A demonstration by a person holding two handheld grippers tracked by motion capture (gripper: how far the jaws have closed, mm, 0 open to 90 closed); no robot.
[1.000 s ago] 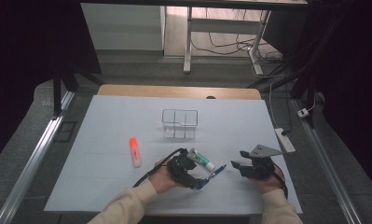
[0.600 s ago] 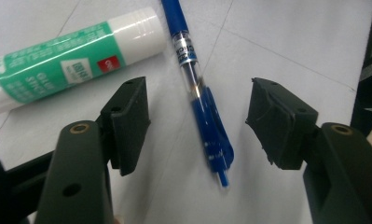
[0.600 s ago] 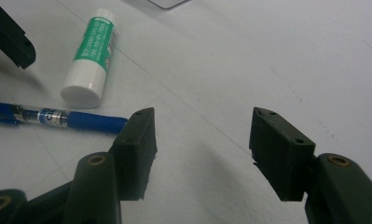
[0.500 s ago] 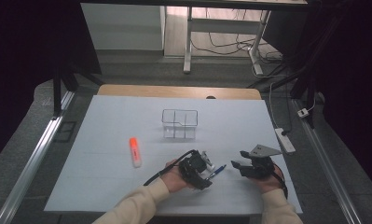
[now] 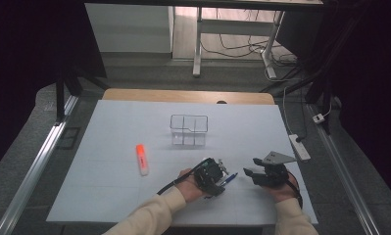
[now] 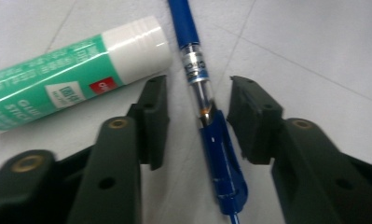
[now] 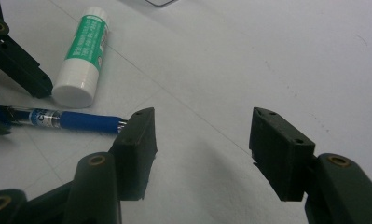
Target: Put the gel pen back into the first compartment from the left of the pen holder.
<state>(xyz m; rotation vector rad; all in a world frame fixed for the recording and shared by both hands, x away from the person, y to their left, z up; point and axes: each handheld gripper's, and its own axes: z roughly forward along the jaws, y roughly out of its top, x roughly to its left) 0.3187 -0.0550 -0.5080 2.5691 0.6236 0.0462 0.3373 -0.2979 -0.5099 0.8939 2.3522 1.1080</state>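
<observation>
- Straddling the blue pen [image 6: 207,100], the left gripper [image 6: 197,109] has its two jaws one on each side of the barrel — the pen runs straight up the middle of the gap in the left gripper view, its long axis in line with the jaws' reach and across the line along which they close.
- The jaws have just been closing, yet a strip of white table [image 5: 109,127] shows between each pad and the pen, so the pads are not pressing on it; the pen lies flat on the surface.
- In the high view the pen [image 5: 229,179] pokes out from under the left gripper [image 5: 213,172], toward the right gripper [image 5: 254,175].
- A green and white glue stick [image 6: 76,77] lies just outside one of the left gripper's jaws, close beside the pen but apart from it — I judge it the one thing that could get nudged as the jaws come in.
- The right gripper [image 7: 200,140] rests with its jaws parted and nothing between them; the pen's tip [image 7: 120,123] ends just by one of its jaws in the right gripper view.
- The left hand is plainly the nearer one, and the coming squeeze needs no turning, only the gap closing evenly on the barrel.
- An orange highlighter [image 5: 141,158] and a clear divided box [image 5: 188,130] sit well apart.
</observation>
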